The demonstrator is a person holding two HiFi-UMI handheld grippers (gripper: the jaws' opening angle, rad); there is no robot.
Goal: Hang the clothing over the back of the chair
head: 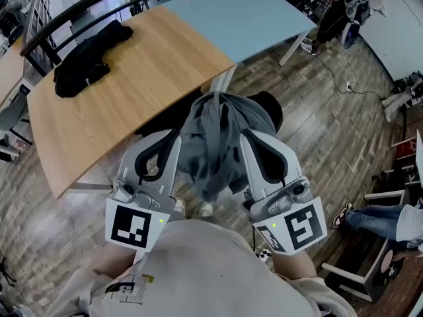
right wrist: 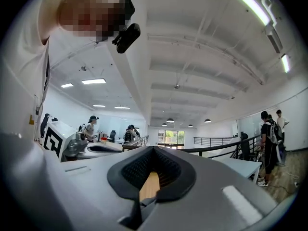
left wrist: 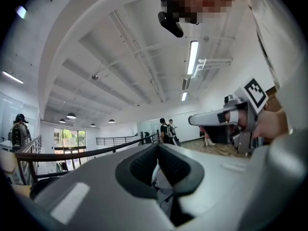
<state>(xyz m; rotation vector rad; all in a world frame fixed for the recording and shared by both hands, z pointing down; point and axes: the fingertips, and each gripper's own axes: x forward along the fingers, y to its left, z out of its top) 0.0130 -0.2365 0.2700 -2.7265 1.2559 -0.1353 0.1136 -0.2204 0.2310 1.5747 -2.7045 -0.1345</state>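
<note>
One broad tabletop (head: 132, 84) fills the upper left of the head view. Most of it is pale wood, and it changes to a light blue panel toward the top centre. A wooden floor (head: 317, 131) spreads out below it and to the right.

In the centre of the frame, just off the tabletop's near edge, we see a dark chair (head: 269, 107). It shows only as a rounded black shape behind and to the right of the grey clothing (head: 215, 144). The clothing hangs bunched in the centre, gathered at the top and drooping toward the bottom of the frame between our two grippers. We cannot tell whether it rests on the chair's back. A black garment (head: 86, 58) lies crumpled in the upper left, on the wood near the far edge.

Our left gripper (head: 173, 140) meets the clothing's left side and our right gripper (head: 246, 140) its right side. Both point up the frame toward the tabletop.

In the left gripper view the fingers (left wrist: 142, 165) are clenched, with grey cloth pinched low between them. In the right gripper view the fingers (right wrist: 173, 170) are likewise pressed together at the tips on a fold of the same cloth, and a sliver of wood shows through the slot.
</note>
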